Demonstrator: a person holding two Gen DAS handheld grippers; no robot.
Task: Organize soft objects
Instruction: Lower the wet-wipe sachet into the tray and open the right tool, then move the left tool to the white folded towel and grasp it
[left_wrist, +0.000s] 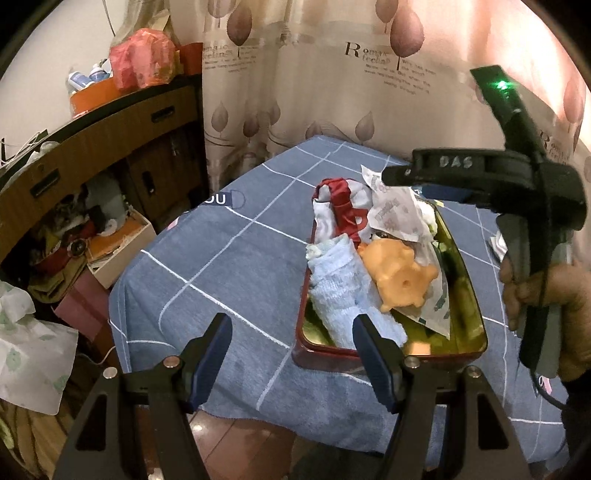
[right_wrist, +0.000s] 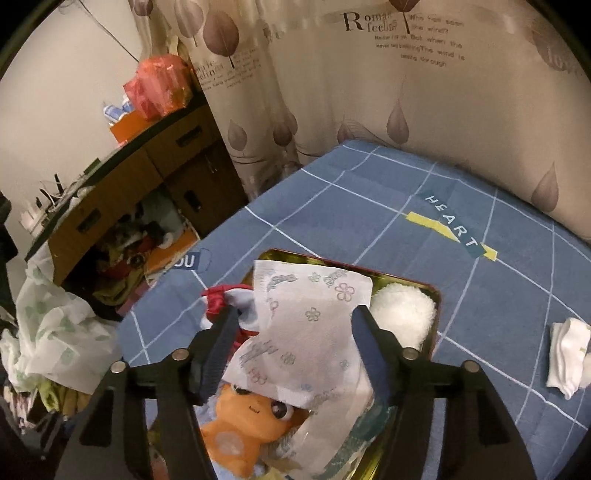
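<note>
Left wrist view: your left gripper sits at the bottom centre of the frame with its jaws spread wide and nothing between them. Its right fingertip overlaps the near rim of the red tin tray, which rests on the blue checked cloth at centre right. Contact between fingertip and tray cannot be confirmed.

Inside the tray you have a light blue towel at the left, an orange plush toy just beside it on the right, a red and white fabric bundle at the far end, and a white printed tissue sheet lying over the far right portion. Your right hand appears at the right edge of the frame, holding the handle of the other tool.

Right wrist view: your right gripper occupies the lower centre, jaws wide apart, positioned over the tissue sheet. Neither fingertip is seen pinching it. The orange plush toy lies partly under the sheet at bottom centre. A white fluffy ball sits in the tray's right far corner. A white sock lies outside the tray on the cloth at the right edge, well apart from it.
</note>
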